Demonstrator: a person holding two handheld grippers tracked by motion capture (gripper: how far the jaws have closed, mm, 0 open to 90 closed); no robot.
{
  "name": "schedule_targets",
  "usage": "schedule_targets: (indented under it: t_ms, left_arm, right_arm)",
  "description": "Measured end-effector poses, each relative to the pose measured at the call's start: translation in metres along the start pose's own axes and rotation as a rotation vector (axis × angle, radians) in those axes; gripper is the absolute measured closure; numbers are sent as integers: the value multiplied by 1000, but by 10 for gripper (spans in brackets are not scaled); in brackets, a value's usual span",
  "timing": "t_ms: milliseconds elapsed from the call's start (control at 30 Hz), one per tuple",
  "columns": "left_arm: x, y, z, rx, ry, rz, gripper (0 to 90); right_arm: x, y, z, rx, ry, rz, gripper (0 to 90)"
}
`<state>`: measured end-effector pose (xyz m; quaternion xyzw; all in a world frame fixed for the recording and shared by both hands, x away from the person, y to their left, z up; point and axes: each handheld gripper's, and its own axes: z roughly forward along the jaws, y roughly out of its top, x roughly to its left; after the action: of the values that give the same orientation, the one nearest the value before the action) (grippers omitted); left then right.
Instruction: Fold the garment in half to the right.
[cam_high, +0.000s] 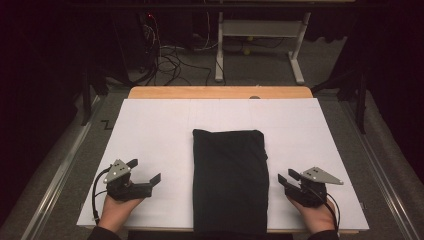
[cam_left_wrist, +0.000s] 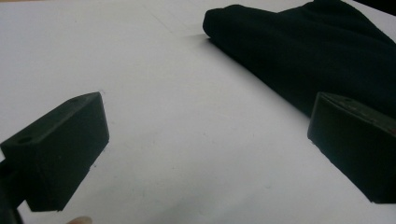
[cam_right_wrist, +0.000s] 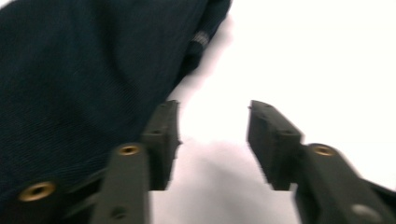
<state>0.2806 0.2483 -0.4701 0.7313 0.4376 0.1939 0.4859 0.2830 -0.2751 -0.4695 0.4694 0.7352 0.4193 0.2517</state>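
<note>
Black plastic jaws of the right gripper (cam_high: 289, 181) stand partly apart with nothing between them; in the right gripper view (cam_right_wrist: 212, 135) bare white sheet shows in the gap, and one jaw lies just beside the edge of the folded cloth (cam_right_wrist: 88, 79) without pressing on it. The left gripper (cam_high: 146, 170) is also apart and empty, its jaws wide in the left gripper view (cam_left_wrist: 205, 154) and well clear of the cloth's nearer edge (cam_left_wrist: 299, 51).

Landmark: the folded dark cloth (cam_high: 230, 180). It lies flat in a neat rectangle on the white sheet (cam_high: 155, 125) that covers the worktop (cam_high: 220, 92), its long side running away from the person and its near end at the worktop's front edge. The left gripper rests to the left of the cloth, the right gripper to its right, each held low by a hand (cam_high: 116, 212) at the front edge.

Judgement: with the cloth squared up and released, both grippers sit beside it, consistent with a fold being finished or the next fold being lined up.
</note>
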Motion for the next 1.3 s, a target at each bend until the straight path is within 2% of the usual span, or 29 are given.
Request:
schedule_targets:
  t_ms: [200, 400, 500, 633, 933, 1300]
  left_arm:
    - [1, -2, -1, 0, -10, 2, 0]
    - [-2, -4, -4, -8, -6, 27, 0]
    - [-4, -4, -3, -12, -10, 43, 0]
    - [-5, -4, -2, -13, -11, 56, 0]
    - [-5, -4, -4, -24, -33, 53, 0]
    - [-3, -4, -7, -38, -18, 46, 0]
  right_arm:
    - [-16, -3, -16, -166, -5, 3, 179]
    - [-24, -5, -32, -248, 6, 47, 0]
    - [-24, -8, -38, -257, 24, 33, 0]
    - [-21, -8, -37, -260, 33, 18, 0]
    - [-16, -6, -39, -283, 38, 4, 0]
    - [-15, -7, -37, -267, 31, -5, 0]
